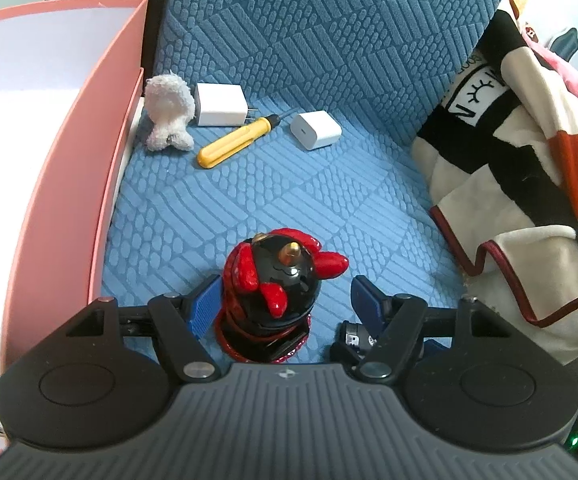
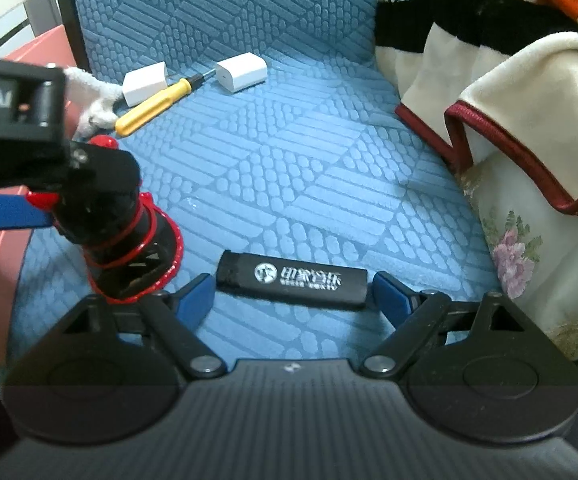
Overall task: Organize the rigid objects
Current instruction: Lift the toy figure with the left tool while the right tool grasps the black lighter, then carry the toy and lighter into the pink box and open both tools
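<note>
A black and red figurine point(image 1: 277, 296) stands on the blue seat cushion point(image 1: 289, 184) between the open fingers of my left gripper point(image 1: 285, 300); the left pad is close to it, the right pad stands apart. It also shows in the right wrist view point(image 2: 129, 248). A black lighter point(image 2: 291, 280) with white print lies flat between the open fingers of my right gripper point(image 2: 293, 292). Farther back lie a yellow screwdriver point(image 1: 233, 142), two white chargers point(image 1: 219, 104) point(image 1: 315, 130) and a small white plush point(image 1: 167, 114).
A pink box point(image 1: 89, 152) with a white inside stands along the left edge of the seat. A cream, black and red blanket point(image 1: 529, 152) is piled on the right. The blue backrest point(image 1: 309, 28) rises behind the objects.
</note>
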{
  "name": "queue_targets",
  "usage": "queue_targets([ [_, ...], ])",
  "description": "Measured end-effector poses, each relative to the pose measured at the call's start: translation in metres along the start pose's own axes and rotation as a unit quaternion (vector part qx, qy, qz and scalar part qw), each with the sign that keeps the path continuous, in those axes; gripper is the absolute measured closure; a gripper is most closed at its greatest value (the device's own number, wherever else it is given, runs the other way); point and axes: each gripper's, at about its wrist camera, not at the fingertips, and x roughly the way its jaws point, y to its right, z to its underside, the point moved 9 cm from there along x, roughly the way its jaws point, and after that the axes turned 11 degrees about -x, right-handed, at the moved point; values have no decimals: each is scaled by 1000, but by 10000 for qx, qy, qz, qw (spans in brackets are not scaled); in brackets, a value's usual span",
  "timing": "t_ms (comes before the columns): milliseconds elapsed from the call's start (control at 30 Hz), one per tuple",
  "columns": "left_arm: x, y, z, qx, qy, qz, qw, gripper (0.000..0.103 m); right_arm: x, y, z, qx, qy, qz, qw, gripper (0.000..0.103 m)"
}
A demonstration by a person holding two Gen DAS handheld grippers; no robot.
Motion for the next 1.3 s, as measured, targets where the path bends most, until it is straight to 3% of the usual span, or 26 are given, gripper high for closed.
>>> queue_targets([
  [333, 7, -2, 0, 29, 113, -106, 9999, 28, -4, 7, -7, 124, 56, -120, 9998, 19],
  [467, 18, -4, 3, 48, -43, -121, 9999, 29, -5, 11, -10, 133, 53, -120, 9998, 19],
  [600, 24, -5, 2, 137, 3, -210, 9997, 41, -2, 12, -10, 106, -26, -153, 9998, 19],
  [700, 22, -8, 2, 169, 61, -185, 9997, 41, -1, 11, -9, 82, -88, -219, 9997, 19],
  [1000, -5, -1, -4, 471, 268, -225, 9983, 41, -8, 10, -6, 31, -98, -354, 9993, 19],
  [1300, -40, -8, -6, 259, 213, -173, 9993, 41, -28, 6, -11, -77, -114, -654, 9978, 19],
])
